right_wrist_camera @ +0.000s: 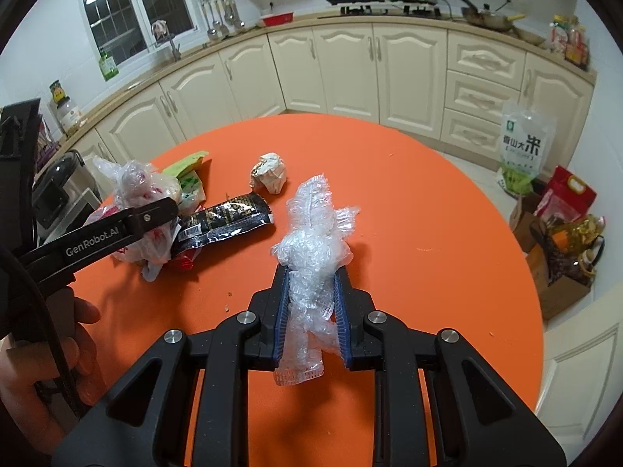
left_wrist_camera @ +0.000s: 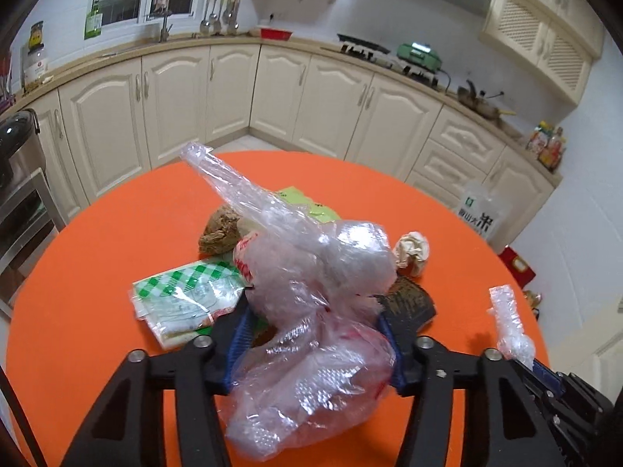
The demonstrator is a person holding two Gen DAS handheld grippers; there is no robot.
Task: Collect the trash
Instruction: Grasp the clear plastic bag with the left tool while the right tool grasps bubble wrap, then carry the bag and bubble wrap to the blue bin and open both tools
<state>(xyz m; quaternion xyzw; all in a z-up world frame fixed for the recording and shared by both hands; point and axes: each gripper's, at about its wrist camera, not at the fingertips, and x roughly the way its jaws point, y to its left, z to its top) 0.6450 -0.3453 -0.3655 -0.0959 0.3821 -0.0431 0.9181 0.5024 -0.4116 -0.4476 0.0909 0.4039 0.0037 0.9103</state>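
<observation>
My left gripper point(left_wrist_camera: 313, 307) has its blue pads pressed against both sides of a clear plastic bag with red print point(left_wrist_camera: 311, 369), just above the orange round table point(left_wrist_camera: 117, 253). The right wrist view shows that gripper point(right_wrist_camera: 155, 214) and the bag point(right_wrist_camera: 136, 183) at the left. My right gripper point(right_wrist_camera: 312, 270) is shut on a crumpled clear plastic wrap point(right_wrist_camera: 311, 233), which sticks up past its fingertips. On the table lie a green checked wrapper point(left_wrist_camera: 187, 295), a brown lump point(left_wrist_camera: 220, 231), a crumpled paper ball point(right_wrist_camera: 268, 173), a black snack wrapper point(right_wrist_camera: 226, 220) and a green packet point(right_wrist_camera: 187, 167).
Cream kitchen cabinets point(left_wrist_camera: 233, 89) curve behind the table. A rice bag point(right_wrist_camera: 521, 144) and open boxes of goods point(right_wrist_camera: 560, 241) stand on the floor to the right. A dark appliance point(left_wrist_camera: 15, 144) sits at the left. A person's hand point(right_wrist_camera: 39, 369) holds the left gripper.
</observation>
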